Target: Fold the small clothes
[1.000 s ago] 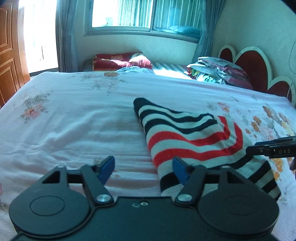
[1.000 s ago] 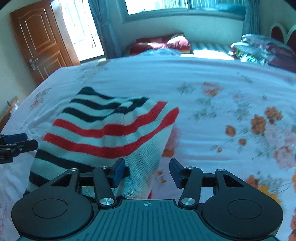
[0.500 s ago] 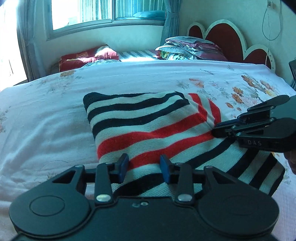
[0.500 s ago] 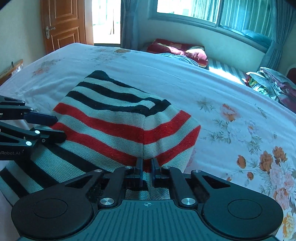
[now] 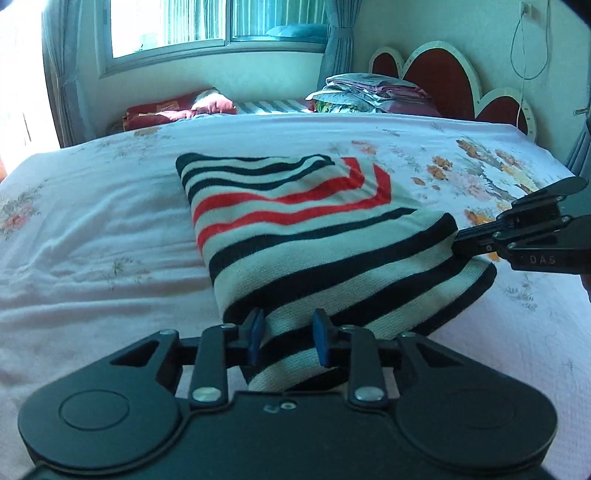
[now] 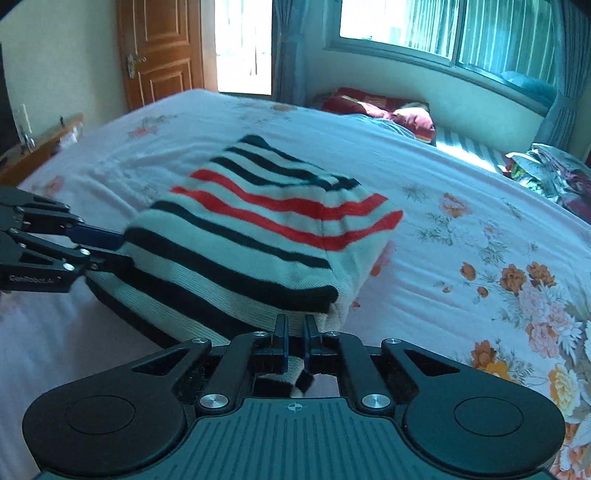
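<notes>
A striped knit garment [image 5: 295,229], white with black and red bands, lies partly folded on the bed; it also shows in the right wrist view [image 6: 258,236]. My left gripper [image 5: 288,341] is closed on its near hem, with fabric bunched between the blue pads. My right gripper [image 6: 294,341] is shut tight on the other near corner. Both near corners are lifted off the bed. Each gripper shows in the other's view: the right one [image 5: 524,243] and the left one [image 6: 55,254].
The bed [image 5: 92,240] has a white floral sheet [image 6: 480,258]. Pillows and folded bedding [image 5: 369,94] lie by the red headboard [image 5: 443,77]. A wooden door [image 6: 159,55] and a window [image 6: 443,26] are beyond the bed.
Both grippers closed on the garment's near edge, then lifted it and drew it up. The near hem has risen off the bed.
</notes>
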